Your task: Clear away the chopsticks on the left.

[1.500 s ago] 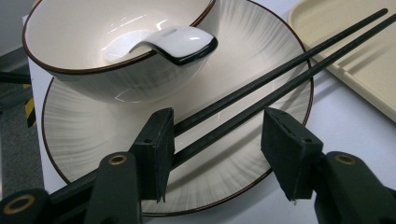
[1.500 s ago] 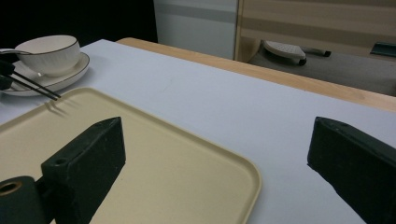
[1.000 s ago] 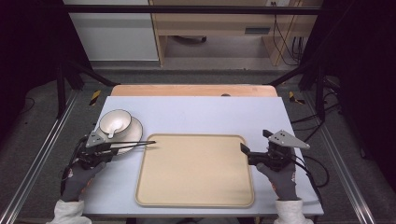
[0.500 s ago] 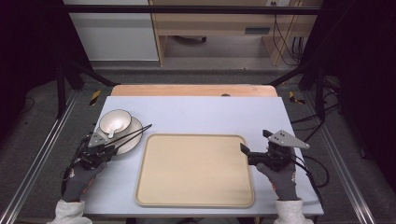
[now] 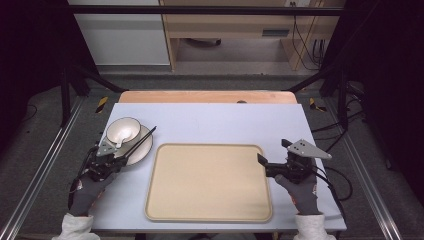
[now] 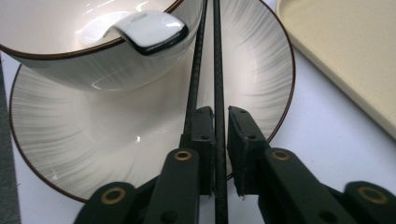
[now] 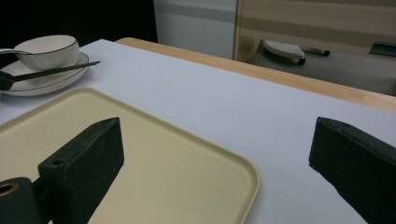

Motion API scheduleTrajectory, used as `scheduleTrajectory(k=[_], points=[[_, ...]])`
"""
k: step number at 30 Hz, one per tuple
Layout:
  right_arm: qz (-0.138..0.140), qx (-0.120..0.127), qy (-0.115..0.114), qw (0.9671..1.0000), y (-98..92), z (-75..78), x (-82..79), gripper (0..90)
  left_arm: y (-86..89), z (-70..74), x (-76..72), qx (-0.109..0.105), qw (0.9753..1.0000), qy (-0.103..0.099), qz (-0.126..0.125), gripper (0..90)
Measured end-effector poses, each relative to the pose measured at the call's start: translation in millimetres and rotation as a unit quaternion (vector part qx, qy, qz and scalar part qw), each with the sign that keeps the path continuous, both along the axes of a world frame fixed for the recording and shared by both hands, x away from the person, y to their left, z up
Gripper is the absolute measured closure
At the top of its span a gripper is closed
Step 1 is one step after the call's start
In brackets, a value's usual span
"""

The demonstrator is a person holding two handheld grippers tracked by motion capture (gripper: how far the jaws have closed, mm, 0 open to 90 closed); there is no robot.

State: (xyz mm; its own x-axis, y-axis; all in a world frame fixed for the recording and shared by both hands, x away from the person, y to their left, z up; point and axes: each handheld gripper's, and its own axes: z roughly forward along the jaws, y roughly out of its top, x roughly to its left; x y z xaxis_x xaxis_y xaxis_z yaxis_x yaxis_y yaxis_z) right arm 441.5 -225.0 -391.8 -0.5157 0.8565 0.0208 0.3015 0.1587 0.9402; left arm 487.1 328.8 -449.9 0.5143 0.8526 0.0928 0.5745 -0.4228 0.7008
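Your left gripper (image 6: 215, 154) has its fingers pinching a pair of black chopsticks (image 6: 209, 70), which lie across the plate (image 5: 140, 150) just left of the tray (image 5: 209, 210). On that plate stands a bowl (image 5: 116, 127) holding a white spoon (image 6: 144, 29). The beige tray carries nothing. Your right gripper (image 5: 263, 165) hovers at the tray's right edge, fingers spread wide. The tray sits on a pale blue counter (image 5: 220, 120); beyond it lie grey floor and a wooden shelf unit (image 5: 230, 30).

lab | black frame rig (image 5: 65, 95), cables (image 5: 305, 45) (floor), pale table (image 5: 210, 120)
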Motion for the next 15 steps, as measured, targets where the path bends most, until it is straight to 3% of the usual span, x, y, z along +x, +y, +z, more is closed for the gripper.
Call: scheduleTrajectory(k=[15], points=[[0.0,0.0,-0.001,1.0,0.0,0.4,-0.1,3.3,-8.8,-0.8,6.2,-0.022,0.9995,0.01,0.019,84.6]])
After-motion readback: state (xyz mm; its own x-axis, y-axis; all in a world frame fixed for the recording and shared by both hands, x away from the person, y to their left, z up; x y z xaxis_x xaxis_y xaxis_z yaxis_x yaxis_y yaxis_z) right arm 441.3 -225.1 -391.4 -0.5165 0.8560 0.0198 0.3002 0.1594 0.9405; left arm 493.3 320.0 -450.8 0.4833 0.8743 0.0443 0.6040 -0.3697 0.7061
